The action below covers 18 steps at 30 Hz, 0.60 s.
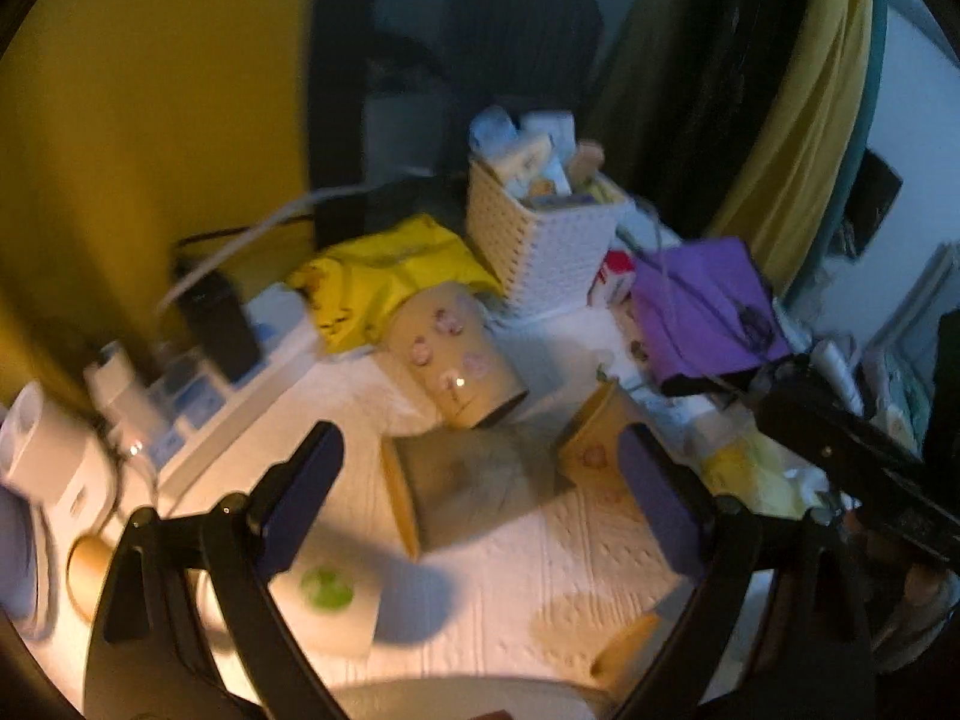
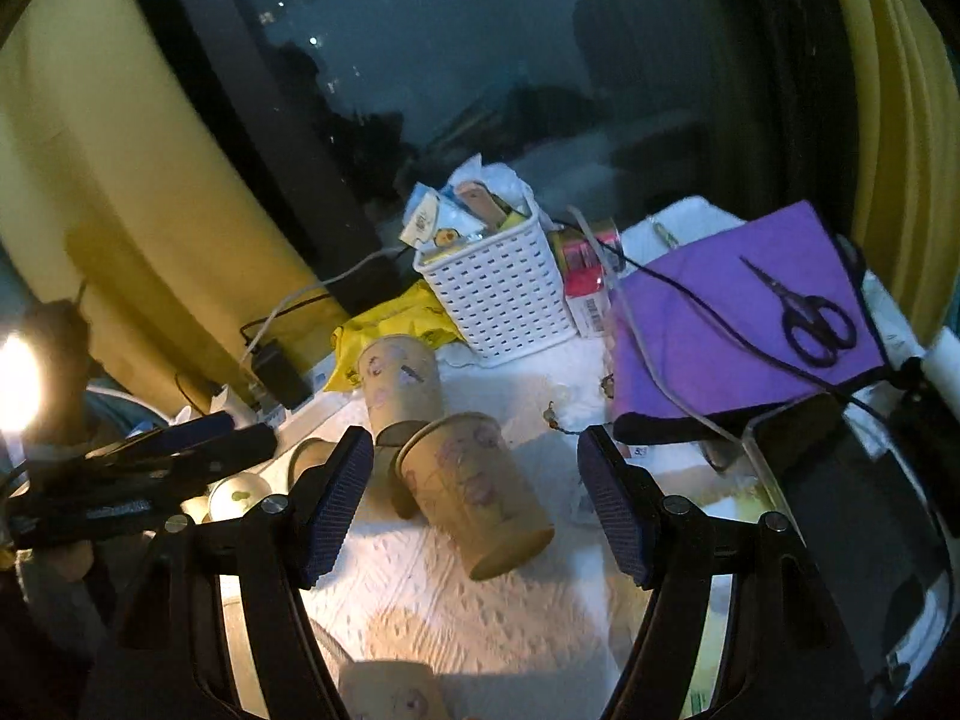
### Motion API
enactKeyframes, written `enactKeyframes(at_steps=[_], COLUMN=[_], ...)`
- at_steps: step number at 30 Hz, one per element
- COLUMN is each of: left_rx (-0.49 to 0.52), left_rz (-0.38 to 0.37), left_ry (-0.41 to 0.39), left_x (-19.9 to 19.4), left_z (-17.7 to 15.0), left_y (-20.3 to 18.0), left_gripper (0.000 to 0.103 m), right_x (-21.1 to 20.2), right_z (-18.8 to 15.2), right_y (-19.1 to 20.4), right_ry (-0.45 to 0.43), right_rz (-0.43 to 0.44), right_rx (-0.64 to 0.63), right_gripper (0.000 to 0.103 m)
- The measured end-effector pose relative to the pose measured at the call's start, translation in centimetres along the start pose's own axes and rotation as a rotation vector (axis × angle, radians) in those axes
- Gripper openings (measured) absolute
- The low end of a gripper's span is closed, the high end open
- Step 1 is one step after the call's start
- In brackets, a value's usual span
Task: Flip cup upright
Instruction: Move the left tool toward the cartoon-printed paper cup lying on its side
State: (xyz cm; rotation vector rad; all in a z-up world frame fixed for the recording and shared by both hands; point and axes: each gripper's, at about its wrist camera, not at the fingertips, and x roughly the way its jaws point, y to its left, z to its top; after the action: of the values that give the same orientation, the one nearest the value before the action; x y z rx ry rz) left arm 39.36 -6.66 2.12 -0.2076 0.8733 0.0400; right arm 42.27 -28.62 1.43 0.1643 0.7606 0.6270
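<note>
Several tan paper cups with a pink flower print lie on their sides on a white paper towel (image 2: 510,612). In the right wrist view one cup (image 2: 474,492) lies between my open fingers, a second cup (image 2: 399,384) lies behind it, and a third (image 2: 312,459) is partly hidden by the left finger. My right gripper (image 2: 477,495) is open around the near cup without touching it. In the left wrist view my left gripper (image 1: 480,492) is open above a shaded cup (image 1: 456,492); a far cup (image 1: 456,354) and a right cup (image 1: 600,444) lie nearby.
A white basket (image 2: 510,294) full of packets stands behind the cups, with a yellow bag (image 2: 390,324) beside it. A purple cloth (image 2: 726,324) with black scissors (image 2: 810,318) lies at right. A white lid with a green mark (image 1: 327,588) and a power strip (image 1: 240,372) lie at left.
</note>
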Motion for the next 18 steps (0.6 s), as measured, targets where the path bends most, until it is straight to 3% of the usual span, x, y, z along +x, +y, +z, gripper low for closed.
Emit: enactKeyframes(at_steps=[8, 18], left_rx=[-0.137, -0.216], left_rz=[-0.04, 0.016], left_ry=[0.135, 0.219], left_x=[6.8, 11.3], left_z=[2.8, 3.9], left_y=[1.0, 2.4], left_gripper=[0.094, 0.093], right_x=[3.8, 5.1], right_z=[2.1, 1.7], right_y=[-1.0, -2.3], right_ry=[0.07, 0.09], right_rz=[-0.009, 0.001], right_rx=[0.031, 0.053], right_gripper=[0.074, 0.074])
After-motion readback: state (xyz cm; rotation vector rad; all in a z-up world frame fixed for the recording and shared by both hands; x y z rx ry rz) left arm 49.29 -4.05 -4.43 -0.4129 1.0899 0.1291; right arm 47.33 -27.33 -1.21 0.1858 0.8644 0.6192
